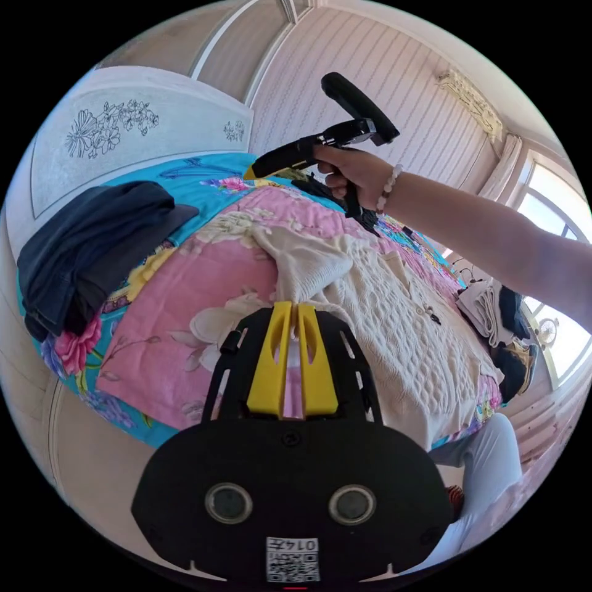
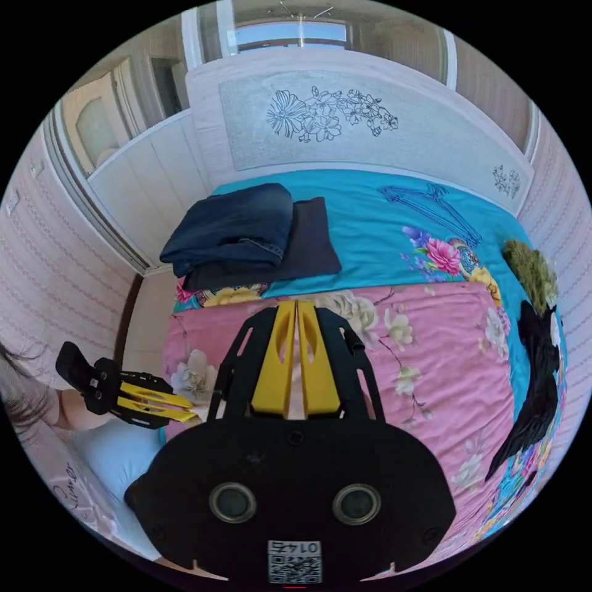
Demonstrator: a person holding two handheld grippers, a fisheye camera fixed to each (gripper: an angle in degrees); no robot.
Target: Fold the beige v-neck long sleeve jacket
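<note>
Yellow fingers (image 1: 292,308) of the left gripper (image 1: 292,361) are seen closed together, their tips at the edge of the beige jacket (image 1: 394,333); whether cloth is pinched between them cannot be told. Jacket is spread on the pink floral quilt (image 1: 185,320) of the bed, front up, buttons showing, one sleeve (image 1: 302,262) doubled in over the body. Right gripper (image 1: 259,169) is held in a hand (image 1: 354,172) above the far side of the jacket, clear of it; its fingers (image 2: 296,357) are noted together, holding nothing. Folded dark clothes (image 2: 246,237) lie near the headboard (image 2: 345,123). Progress is judged early: one sleeve turned in, the other side and the body fold still to be done.
</note>
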